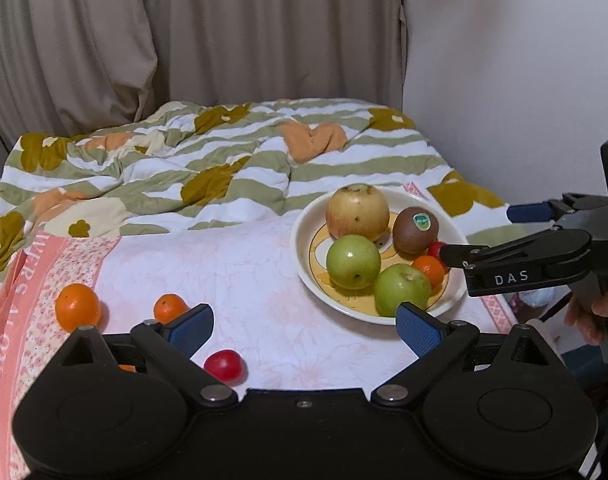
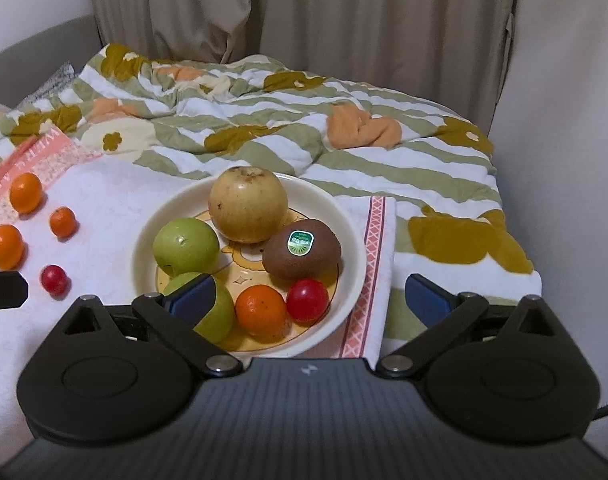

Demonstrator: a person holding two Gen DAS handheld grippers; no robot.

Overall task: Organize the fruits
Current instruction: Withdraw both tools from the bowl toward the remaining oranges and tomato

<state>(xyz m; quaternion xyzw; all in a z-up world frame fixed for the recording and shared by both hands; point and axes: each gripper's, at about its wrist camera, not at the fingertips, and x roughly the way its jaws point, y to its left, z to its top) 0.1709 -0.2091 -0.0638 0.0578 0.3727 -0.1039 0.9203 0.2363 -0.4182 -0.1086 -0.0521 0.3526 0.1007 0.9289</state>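
While both grippers stand with jaws spread and nothing between the pads, the fruit lies split between cloth and plate. Nearest the left gripper [image 1: 304, 326] a red cherry tomato [image 1: 223, 365] sits on the pink cloth [image 1: 232, 264], with 2 small oranges [image 1: 77, 306] just beyond it (a 3rd shows in the right wrist view). The right gripper [image 2: 310, 300] hangs released over the near rim of the cream plate [image 2: 354, 240], a hand [image 1: 594, 312] on its handle. On the plate, nearest first, lie an orange [image 2: 261, 311] touching a red tomato [image 2: 307, 300], 2 green apples [image 2: 186, 247], a stickered kiwi [image 2: 302, 254] and a yellowish apple [image 2: 248, 205]. Beyond is a striped floral quilt [image 2: 288, 128], then beige curtains [image 2: 304, 8].
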